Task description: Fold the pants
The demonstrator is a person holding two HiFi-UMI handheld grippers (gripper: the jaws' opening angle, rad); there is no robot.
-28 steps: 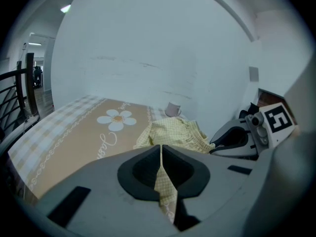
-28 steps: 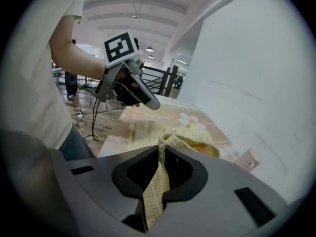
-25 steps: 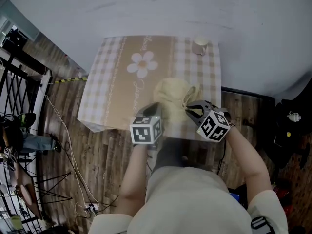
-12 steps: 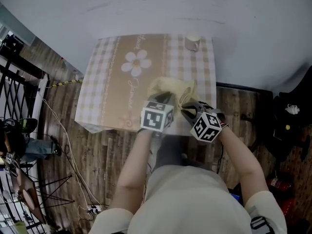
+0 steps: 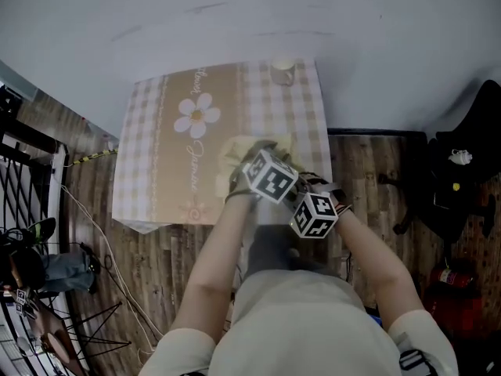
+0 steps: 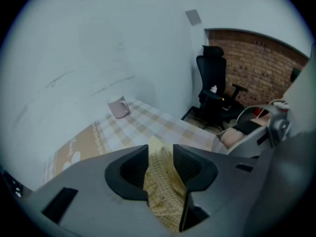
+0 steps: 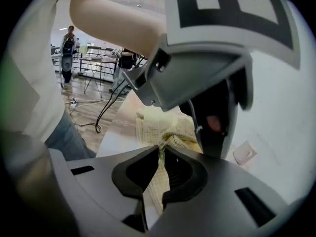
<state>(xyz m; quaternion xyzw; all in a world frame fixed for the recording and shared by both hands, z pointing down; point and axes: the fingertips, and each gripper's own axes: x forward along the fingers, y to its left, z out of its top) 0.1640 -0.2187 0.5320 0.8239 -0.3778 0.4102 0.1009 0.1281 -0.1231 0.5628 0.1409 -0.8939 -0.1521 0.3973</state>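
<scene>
The pale yellow checked pants point(image 5: 235, 151) lie bunched near the front right of the table point(image 5: 156, 155). My left gripper point(image 5: 247, 163) sits over them, close against the right one; its jaws are opening, and a strip of the pants point(image 6: 165, 191) hangs loose in the gap of the left gripper point(image 6: 160, 154). My right gripper point(image 5: 302, 185) is just behind it at the table's front edge. In the right gripper view, the right gripper point(image 7: 161, 154) is shut on a fold of the pants point(image 7: 170, 132), with the left gripper point(image 7: 207, 83) looming right in front.
A pale pink mug point(image 5: 282, 71) stands at the table's far right corner by the wall, also the mug point(image 6: 118, 107). A black office chair point(image 5: 462, 163) is right of the table. Black railings point(image 5: 23, 155) and cables lie to the left. A person point(image 7: 66, 48) stands far off.
My left gripper has swung right across the pants, rolled over, and ended up beside the right gripper. The right gripper has hardly moved.
</scene>
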